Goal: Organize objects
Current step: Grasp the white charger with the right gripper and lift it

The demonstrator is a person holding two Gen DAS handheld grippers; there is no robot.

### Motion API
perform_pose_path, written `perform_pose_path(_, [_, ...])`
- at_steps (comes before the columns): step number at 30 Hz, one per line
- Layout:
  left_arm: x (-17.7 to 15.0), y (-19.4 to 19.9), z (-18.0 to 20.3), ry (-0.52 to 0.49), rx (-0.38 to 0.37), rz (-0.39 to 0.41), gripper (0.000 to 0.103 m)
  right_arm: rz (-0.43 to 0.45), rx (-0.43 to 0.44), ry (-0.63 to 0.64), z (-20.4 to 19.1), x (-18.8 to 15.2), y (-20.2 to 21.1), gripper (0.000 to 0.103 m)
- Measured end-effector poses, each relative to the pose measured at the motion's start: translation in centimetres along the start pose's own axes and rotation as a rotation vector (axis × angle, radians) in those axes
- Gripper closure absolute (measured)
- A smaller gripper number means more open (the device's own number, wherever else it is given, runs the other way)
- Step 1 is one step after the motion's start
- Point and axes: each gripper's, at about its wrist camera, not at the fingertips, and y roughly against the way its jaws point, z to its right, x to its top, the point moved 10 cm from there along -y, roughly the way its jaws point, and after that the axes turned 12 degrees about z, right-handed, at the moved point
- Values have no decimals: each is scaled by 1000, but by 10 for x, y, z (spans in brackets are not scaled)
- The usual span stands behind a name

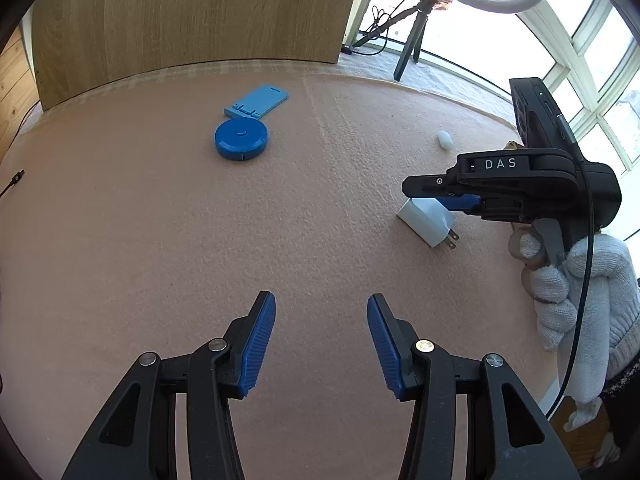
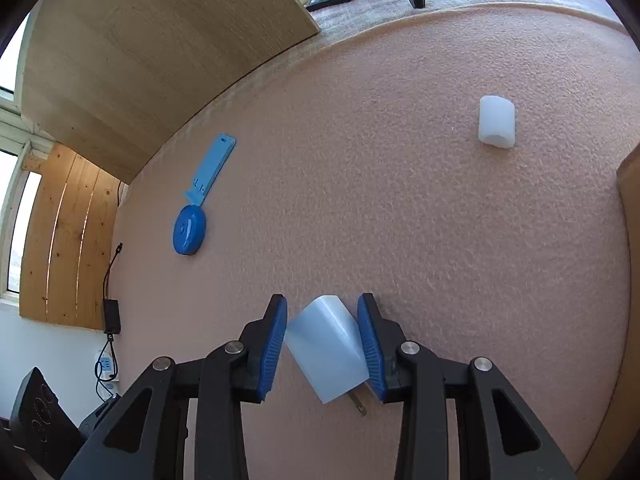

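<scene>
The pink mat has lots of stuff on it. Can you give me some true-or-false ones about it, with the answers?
1. The white charger sits between the right gripper's fingers. True.
2. The left gripper is holding the round blue tape measure. False: its jaws are open and empty, and the tape measure lies on the pink mat.
3. The light-blue phone stand lies right next to the tape measure. True.
4. The small white cylinder is stacked on the charger. False: it lies by itself on the mat, apart from the charger.
</scene>
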Motion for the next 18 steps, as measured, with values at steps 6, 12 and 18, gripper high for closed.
perform_pose_path(6, [-14, -3, 12, -26, -31, -26, 52, 5, 28, -67, -7, -38, 10, 70])
perform_pose_path(12, [-27, -6, 23, -41, -61, -46, 52, -34, 77, -95, -18, -67, 15, 70])
perform_pose_path(18, [-32, -8, 31, -38, -80, -46, 52, -17, 65, 68, -30, -76, 27, 69])
